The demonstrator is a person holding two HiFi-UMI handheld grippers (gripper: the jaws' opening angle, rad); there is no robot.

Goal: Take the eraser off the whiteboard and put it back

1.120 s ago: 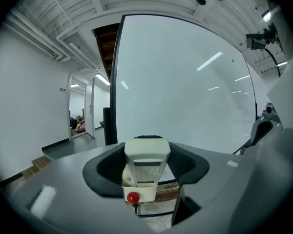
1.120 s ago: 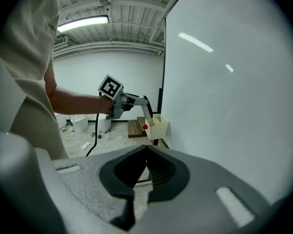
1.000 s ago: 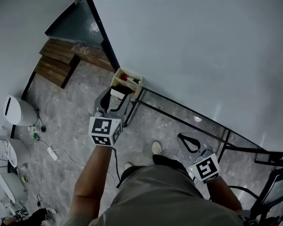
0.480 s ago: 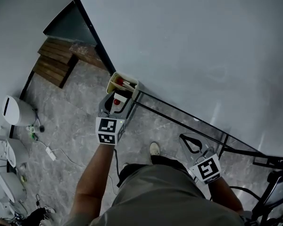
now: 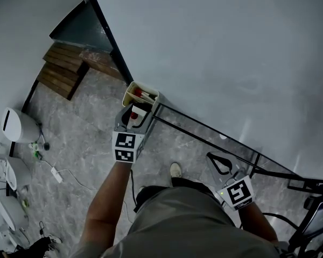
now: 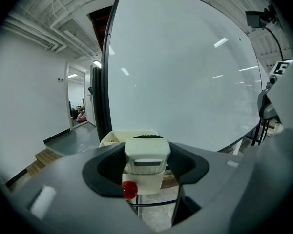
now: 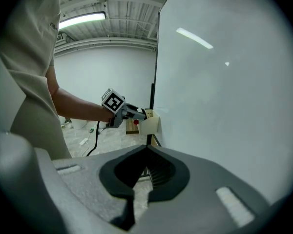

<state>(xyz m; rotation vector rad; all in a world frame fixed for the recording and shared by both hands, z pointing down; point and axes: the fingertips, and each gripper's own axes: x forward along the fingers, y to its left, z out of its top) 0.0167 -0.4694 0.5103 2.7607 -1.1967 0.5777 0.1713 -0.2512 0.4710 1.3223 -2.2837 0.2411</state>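
My left gripper (image 5: 133,117) is shut on the eraser (image 5: 134,113), a white block with a small red knob. It holds the eraser just short of the cream basket (image 5: 141,94) that hangs at the lower left corner of the whiteboard (image 5: 231,47). In the left gripper view the eraser (image 6: 145,161) sits between the dark pads, with the basket (image 6: 116,136) right behind it and the whiteboard (image 6: 185,77) beyond. My right gripper (image 5: 220,163) hangs low at the right, shut and empty. Its own view shows the shut right gripper (image 7: 146,167), the left gripper (image 7: 135,113) and the basket (image 7: 150,122).
The whiteboard's black stand frame (image 5: 204,130) runs along the floor below the board. A wooden pallet (image 5: 62,71) lies at the far left, with a white bin (image 5: 19,125) and a power strip with its cable (image 5: 59,173) nearer. The person's shoe (image 5: 176,169) is underneath.
My left gripper has sunk a little with the eraser, which now sits just below and in front of the basket. The right gripper has stayed where it was.
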